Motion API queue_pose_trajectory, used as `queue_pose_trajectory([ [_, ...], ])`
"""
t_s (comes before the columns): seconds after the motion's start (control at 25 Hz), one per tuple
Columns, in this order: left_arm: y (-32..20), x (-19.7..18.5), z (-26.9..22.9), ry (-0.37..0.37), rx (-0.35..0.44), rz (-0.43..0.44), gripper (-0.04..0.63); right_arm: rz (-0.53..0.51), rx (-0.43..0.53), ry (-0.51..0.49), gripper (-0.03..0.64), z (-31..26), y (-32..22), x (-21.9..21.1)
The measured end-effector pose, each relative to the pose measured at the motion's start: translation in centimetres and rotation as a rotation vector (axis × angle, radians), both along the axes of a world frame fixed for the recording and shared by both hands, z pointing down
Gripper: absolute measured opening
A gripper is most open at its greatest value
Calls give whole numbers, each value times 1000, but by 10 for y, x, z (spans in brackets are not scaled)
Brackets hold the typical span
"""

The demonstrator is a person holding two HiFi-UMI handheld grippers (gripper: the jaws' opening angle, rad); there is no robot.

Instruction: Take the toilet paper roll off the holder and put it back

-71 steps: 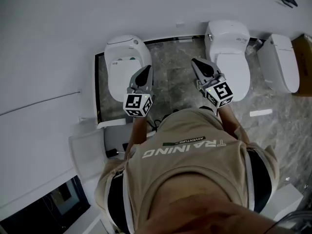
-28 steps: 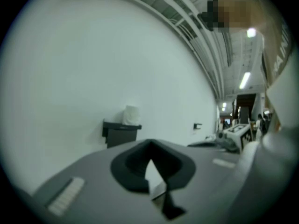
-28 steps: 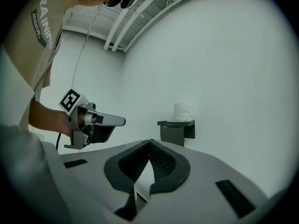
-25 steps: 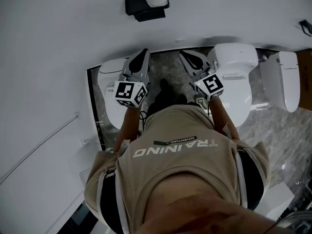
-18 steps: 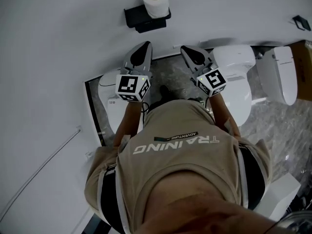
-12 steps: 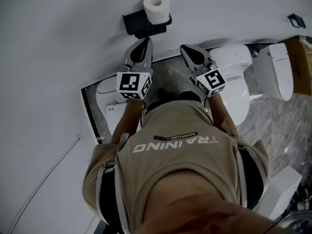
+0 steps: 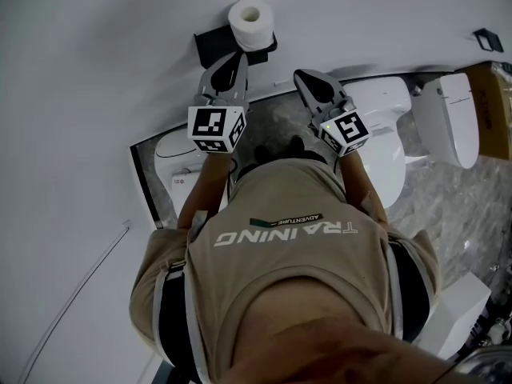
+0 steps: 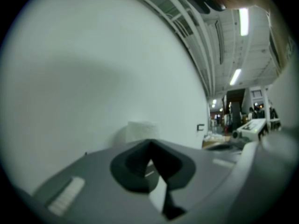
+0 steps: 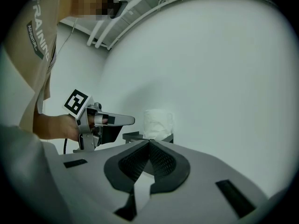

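Note:
A white toilet paper roll (image 7: pixel 250 22) stands upright on a black wall holder (image 7: pixel 212 45) on the white wall. My left gripper (image 7: pixel 234 61) is shut and empty, its tips just short of the holder and below the roll. My right gripper (image 7: pixel 302 76) is also shut and empty, to the right of the roll and a little further back. In the left gripper view the roll (image 8: pixel 142 130) shows just past the closed jaws of the left gripper (image 8: pixel 149 143). In the right gripper view the roll (image 9: pixel 158 123) and holder (image 9: pixel 133 135) lie ahead of the right gripper (image 9: pixel 149 143), with the left gripper (image 9: pixel 125 121) beside them.
White toilets stand on the marble floor (image 7: pixel 276 122) below the wall: one at the left (image 7: pixel 170 154), one at the right (image 7: pixel 386 114), another further right (image 7: pixel 450 110). A small black fitting (image 7: pixel 486 40) is on the wall and a brown box (image 7: pixel 498 94) at the right edge.
Both grippers have moved forward toward the wall and the roll, the left more than the right. The roll and holder now sit lower and nearer in the head view. Both jaws stay shut.

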State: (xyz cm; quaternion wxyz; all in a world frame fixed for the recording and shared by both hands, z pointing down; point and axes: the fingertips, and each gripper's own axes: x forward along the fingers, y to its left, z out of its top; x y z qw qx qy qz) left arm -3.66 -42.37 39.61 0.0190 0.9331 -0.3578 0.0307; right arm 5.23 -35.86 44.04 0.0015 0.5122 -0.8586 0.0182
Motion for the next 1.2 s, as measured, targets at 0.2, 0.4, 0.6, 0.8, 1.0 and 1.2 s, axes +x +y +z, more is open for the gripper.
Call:
queue_pose_trajectory([
  [0.2,-18,16,-1,-6,-7,-33,368,-32,2,-12,14,-1,-15,17],
  [0.4,-33,31,-2,-36,-9,-59,394,-76,9,-38,14,-1,-27,27],
  [0.6,-50,39,4,-120,-25,-125,403,-116,8,-57,14,0,-38,34],
  [0.8,-63,39,8,-166,-82,-211,403,-150,3,-62,14,4,-45,39],
  [1.0,-66,38,10,-187,-91,-255,402,-175,-3,-71,14,8,-50,47],
  [1.2,-67,37,6,-195,-75,-261,351,-194,-7,-71,14,6,-53,51],
])
